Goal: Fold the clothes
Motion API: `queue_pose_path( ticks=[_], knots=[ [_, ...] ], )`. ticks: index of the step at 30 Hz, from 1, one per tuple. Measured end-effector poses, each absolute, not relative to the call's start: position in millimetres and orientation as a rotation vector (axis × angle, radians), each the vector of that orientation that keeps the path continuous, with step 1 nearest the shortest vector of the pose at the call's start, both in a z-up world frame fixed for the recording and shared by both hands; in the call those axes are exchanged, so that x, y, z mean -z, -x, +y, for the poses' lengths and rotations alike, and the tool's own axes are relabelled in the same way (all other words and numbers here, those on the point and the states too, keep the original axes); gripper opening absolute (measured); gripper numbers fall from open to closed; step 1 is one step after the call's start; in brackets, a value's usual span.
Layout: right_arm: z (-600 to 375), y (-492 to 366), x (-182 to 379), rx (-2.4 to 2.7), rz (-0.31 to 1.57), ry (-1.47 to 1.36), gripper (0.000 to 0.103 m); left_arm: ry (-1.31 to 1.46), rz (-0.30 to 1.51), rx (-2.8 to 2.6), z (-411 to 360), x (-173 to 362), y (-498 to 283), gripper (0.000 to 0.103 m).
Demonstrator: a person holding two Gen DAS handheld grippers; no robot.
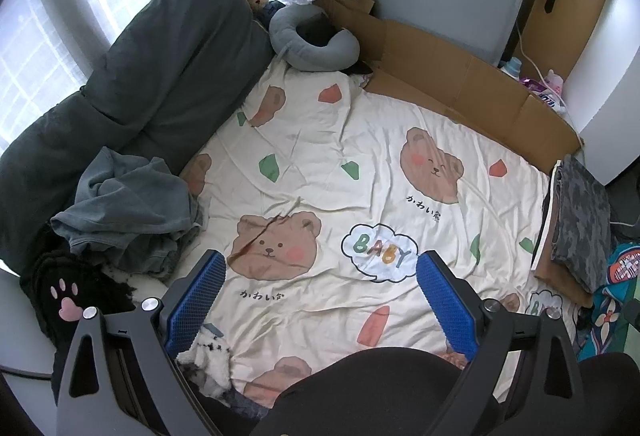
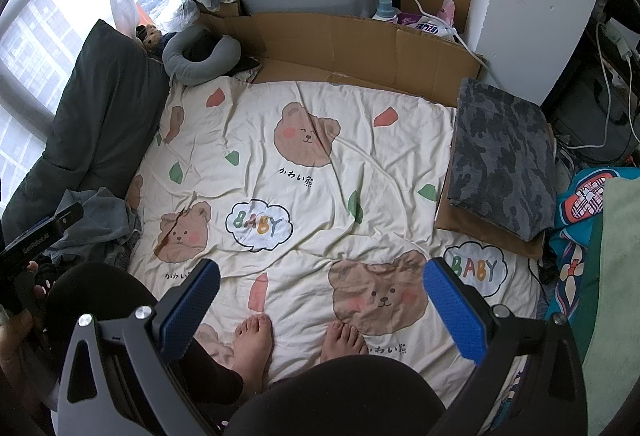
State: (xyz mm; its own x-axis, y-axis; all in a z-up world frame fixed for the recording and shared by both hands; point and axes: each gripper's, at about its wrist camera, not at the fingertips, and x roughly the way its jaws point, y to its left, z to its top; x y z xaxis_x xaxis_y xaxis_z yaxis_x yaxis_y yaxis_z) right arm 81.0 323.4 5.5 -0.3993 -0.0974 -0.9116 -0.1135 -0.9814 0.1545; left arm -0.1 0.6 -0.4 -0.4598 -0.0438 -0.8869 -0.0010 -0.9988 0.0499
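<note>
Left tongs (image 1: 320, 300): blue pads wide apart, nothing between, hanging over bear-print sheet (image 1: 360, 164) of the bed. Right tongs (image 2: 320, 312): pads likewise wide apart, empty, above same sheet; bare feet (image 2: 252, 340) just below and between the pads. Crumpled grey-blue garment (image 1: 128, 204) unfolded, up and left of left tongs, beside dark green duvet (image 1: 152, 68). Folded camouflage garment (image 2: 500, 156) up and right of right tongs, resting on brown folded piece (image 2: 480, 232). Cardboard (image 2: 360, 40) beyond sheet, far from both tongs
</note>
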Motion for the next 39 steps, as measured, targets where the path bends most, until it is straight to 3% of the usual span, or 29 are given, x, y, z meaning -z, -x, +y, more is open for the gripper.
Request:
queue_pose_path(
  ticks=[39],
  knots=[
    [322.1,-80.1,-6.2,-2.603,0.309,1.720,0.102,-1.606,-0.045,2.672,3.3,1.7,-7.3,0.096]
  ],
)
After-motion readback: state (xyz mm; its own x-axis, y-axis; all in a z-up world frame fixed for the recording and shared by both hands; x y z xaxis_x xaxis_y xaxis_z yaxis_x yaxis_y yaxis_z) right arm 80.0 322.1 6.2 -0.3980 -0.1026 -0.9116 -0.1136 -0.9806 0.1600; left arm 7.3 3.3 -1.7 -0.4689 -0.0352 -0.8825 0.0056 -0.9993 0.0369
